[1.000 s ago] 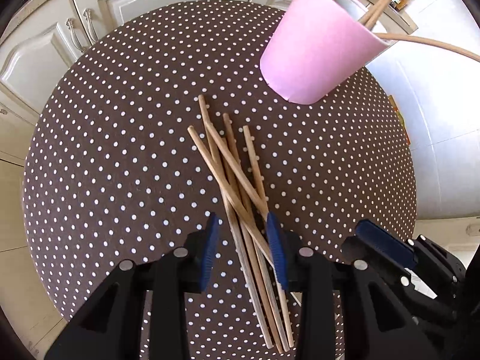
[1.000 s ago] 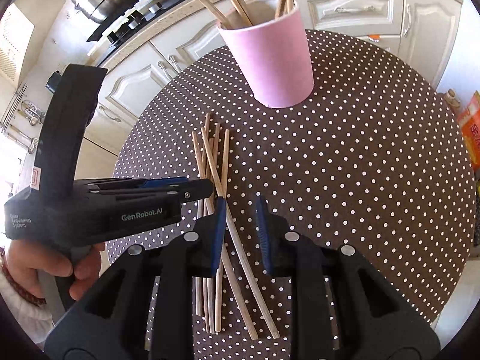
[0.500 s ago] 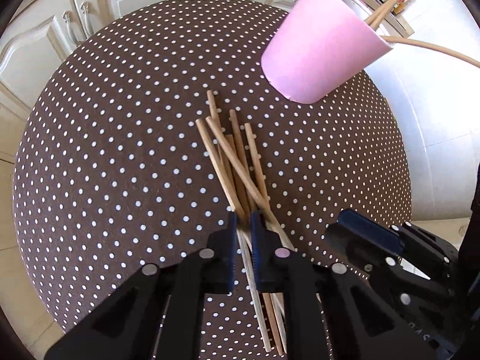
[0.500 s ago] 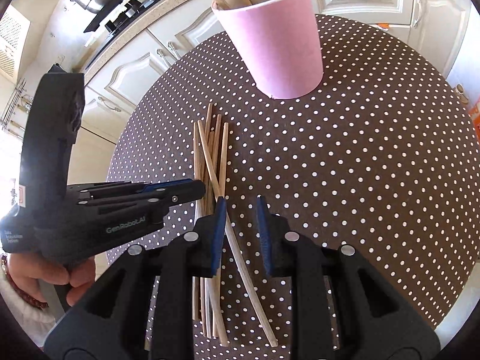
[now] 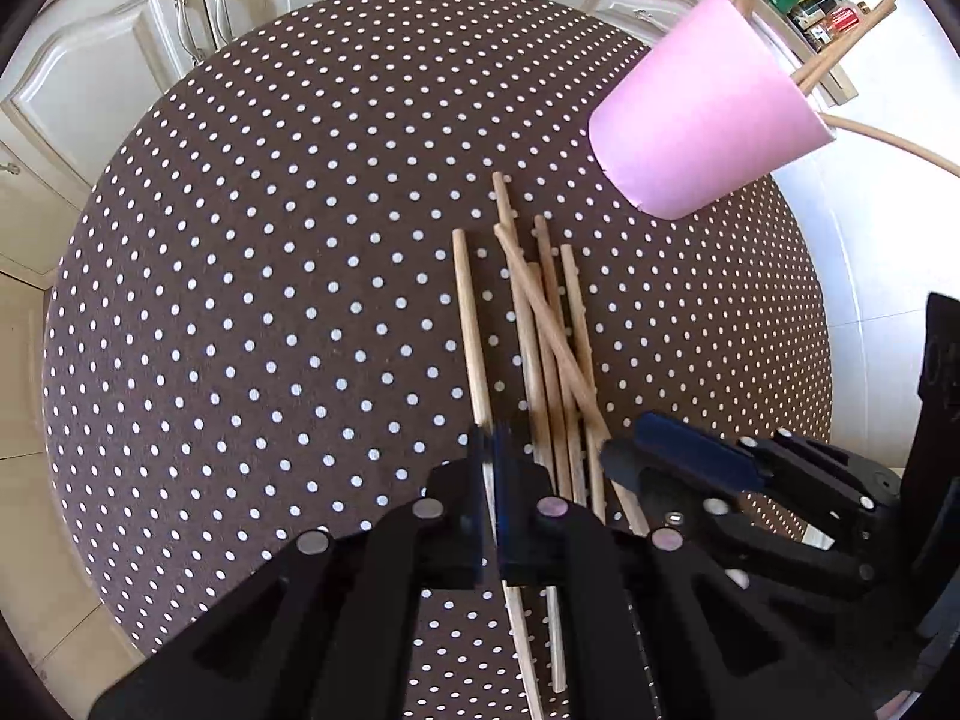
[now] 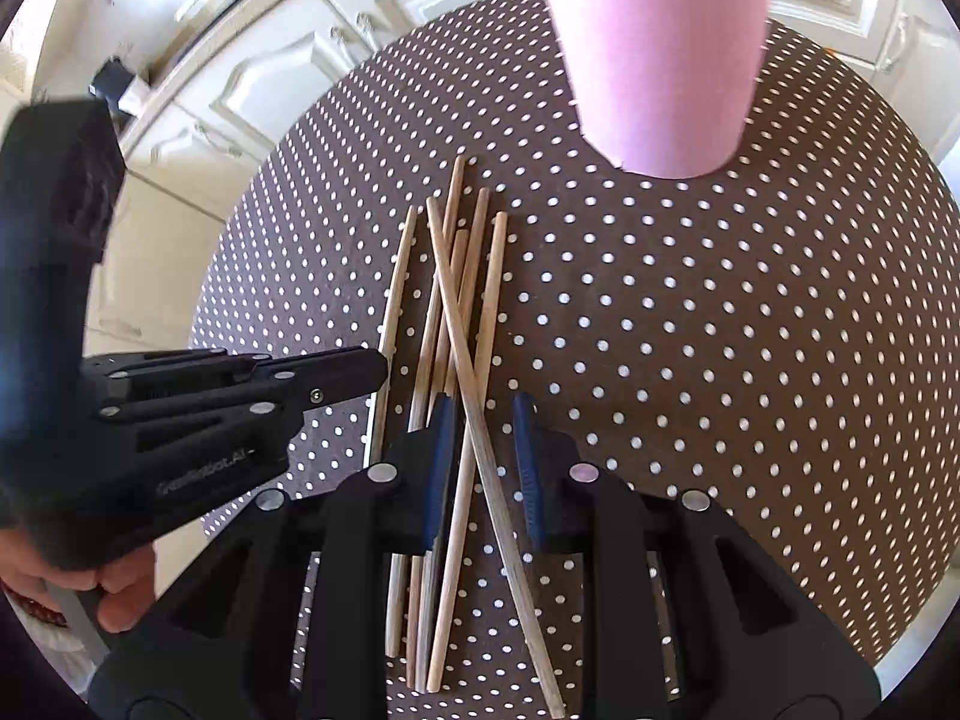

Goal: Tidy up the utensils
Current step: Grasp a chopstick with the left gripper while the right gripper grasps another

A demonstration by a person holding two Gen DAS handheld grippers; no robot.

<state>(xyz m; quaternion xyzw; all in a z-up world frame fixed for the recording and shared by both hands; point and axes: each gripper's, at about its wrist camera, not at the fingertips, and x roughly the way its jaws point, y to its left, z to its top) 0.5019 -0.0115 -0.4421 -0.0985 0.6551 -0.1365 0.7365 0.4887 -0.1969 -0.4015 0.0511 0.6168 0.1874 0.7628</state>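
Left wrist view, left to right: cream cabinet doors (image 5: 120, 78) from 9 to 12 o'clock behind the round table with brown polka-dot cloth (image 5: 270, 300). Left gripper (image 5: 489, 450) at 6 o'clock, reaching in low and level over the cloth, blue pads nearly together, clamped on a single chopstick (image 5: 471, 330). That stick runs from the pads up toward 12, lying just apart from the rest on their 9 o'clock side. Loose chopstick pile (image 5: 552, 336) just right of centre, sticks crossing each other, far ends pointing to 1 o'clock at the pink cup (image 5: 702, 132). Cup stands at 1–2 o'clock on the cloth, several wooden sticks (image 5: 840, 54) leaning out of its mouth. Right gripper (image 5: 690, 456) enters at 4 o'clock, tips over the near ends of the pile; gap not readable from this side.

Right wrist view, left to right: bare hand (image 6: 114, 588) at 8 o'clock wrapped on the black handle, left gripper (image 6: 360, 375) lying sideways, nose pointing to 3 o'clock, tip touching the outermost stick (image 6: 393, 312) at the pile's 9 o'clock edge. Pile (image 6: 462, 312) at centre. Right gripper (image 6: 480, 468) at 6 o'clock, pointing to 12, angled down at the cloth (image 6: 720, 360), jaws at a moderate gap straddling two crossed sticks, pads not pressing them. Cup (image 6: 660, 60) at 12–1 o'clock, base just beyond the far stick ends, top cropped.
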